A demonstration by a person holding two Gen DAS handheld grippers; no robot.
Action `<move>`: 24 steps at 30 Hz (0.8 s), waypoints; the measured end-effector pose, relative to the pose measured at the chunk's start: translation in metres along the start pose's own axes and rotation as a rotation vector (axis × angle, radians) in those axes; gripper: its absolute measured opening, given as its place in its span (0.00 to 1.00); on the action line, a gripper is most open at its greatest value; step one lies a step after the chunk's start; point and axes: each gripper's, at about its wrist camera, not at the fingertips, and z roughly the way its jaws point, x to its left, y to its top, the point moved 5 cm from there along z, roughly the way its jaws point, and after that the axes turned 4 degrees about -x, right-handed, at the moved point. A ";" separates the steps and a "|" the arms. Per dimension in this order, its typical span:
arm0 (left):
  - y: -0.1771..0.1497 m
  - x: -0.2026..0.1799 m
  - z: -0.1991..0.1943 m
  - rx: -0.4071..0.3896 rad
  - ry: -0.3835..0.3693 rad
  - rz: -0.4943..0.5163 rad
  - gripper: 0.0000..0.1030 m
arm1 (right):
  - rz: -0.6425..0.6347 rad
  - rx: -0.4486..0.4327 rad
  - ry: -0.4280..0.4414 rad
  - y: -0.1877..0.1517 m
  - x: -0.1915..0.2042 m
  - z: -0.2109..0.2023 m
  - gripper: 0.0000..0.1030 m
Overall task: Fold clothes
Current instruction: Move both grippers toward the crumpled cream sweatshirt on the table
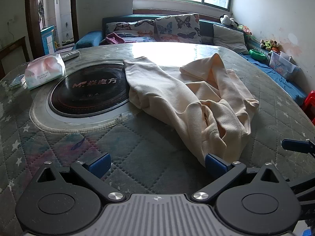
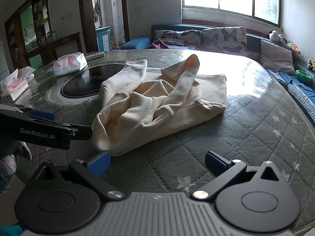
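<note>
A cream long-sleeved garment (image 1: 177, 98) lies crumpled on the quilted table (image 1: 98, 147), with one sleeve stretched over the black cooktop and the other bunched up. My left gripper (image 1: 157, 164) is open at the garment's near hem, and its right pad (image 1: 214, 163) touches the cloth edge. In the right wrist view the same garment (image 2: 157, 102) lies just ahead. My right gripper (image 2: 157, 162) is open with nothing between its fingers, and its left pad (image 2: 98, 162) sits next to the hem corner. The left gripper's black frame (image 2: 43, 131) shows at the left.
A round black cooktop (image 1: 88, 92) is set into the table's middle. Tissue packs (image 2: 69, 64) (image 2: 15, 84) and a remote (image 1: 69, 55) lie at the far left. A sofa with butterfly cushions (image 1: 177, 28) runs behind the table, and a red stool (image 1: 310, 104) stands at the right.
</note>
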 end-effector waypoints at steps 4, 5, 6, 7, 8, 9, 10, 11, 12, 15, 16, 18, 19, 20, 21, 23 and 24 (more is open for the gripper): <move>0.002 0.000 0.000 -0.004 -0.002 0.001 1.00 | -0.007 0.001 0.002 0.002 0.002 0.001 1.00; 0.003 -0.001 0.000 -0.004 -0.004 0.001 1.00 | -0.008 0.001 0.004 0.002 0.002 0.002 1.00; 0.003 -0.001 0.001 -0.005 -0.005 0.002 1.00 | -0.009 0.001 0.005 0.003 0.003 0.002 1.00; 0.004 -0.001 0.001 -0.006 -0.005 0.002 1.00 | -0.011 0.001 0.006 0.003 0.003 0.003 1.00; 0.004 -0.001 0.001 -0.006 -0.007 0.001 1.00 | -0.013 0.002 0.008 0.004 0.004 0.003 1.00; 0.005 -0.001 0.001 -0.006 -0.006 0.001 1.00 | -0.017 0.002 0.008 0.005 0.004 0.004 1.00; 0.005 -0.001 0.002 -0.005 -0.006 0.000 1.00 | -0.020 0.003 0.009 0.005 0.005 0.004 1.00; 0.006 -0.002 0.002 -0.005 -0.006 0.000 1.00 | -0.022 0.004 0.010 0.006 0.005 0.005 1.00; 0.006 -0.002 0.003 -0.004 -0.007 -0.001 1.00 | -0.023 0.003 0.012 0.006 0.005 0.005 1.00; 0.007 -0.002 0.004 -0.002 -0.006 -0.001 1.00 | -0.025 0.002 0.016 0.008 0.006 0.006 1.00; 0.008 -0.002 0.004 -0.002 -0.007 -0.002 1.00 | -0.025 0.001 0.017 0.009 0.007 0.006 1.00; 0.008 -0.002 0.005 -0.001 -0.008 -0.001 1.00 | -0.026 0.002 0.018 0.010 0.007 0.008 1.00; 0.009 -0.002 0.005 -0.001 -0.009 0.000 1.00 | -0.025 0.002 0.019 0.011 0.007 0.008 1.00; 0.010 -0.002 0.006 -0.003 -0.010 0.000 1.00 | -0.024 0.001 0.019 0.012 0.007 0.008 1.00; 0.011 -0.002 0.006 -0.004 -0.010 0.001 1.00 | -0.023 0.000 0.019 0.013 0.006 0.009 1.00; 0.013 -0.002 0.005 -0.009 -0.010 0.002 1.00 | -0.023 -0.002 0.020 0.015 0.006 0.009 1.00; 0.014 -0.002 0.005 -0.012 -0.011 0.003 1.00 | -0.024 -0.003 0.021 0.016 0.006 0.010 1.00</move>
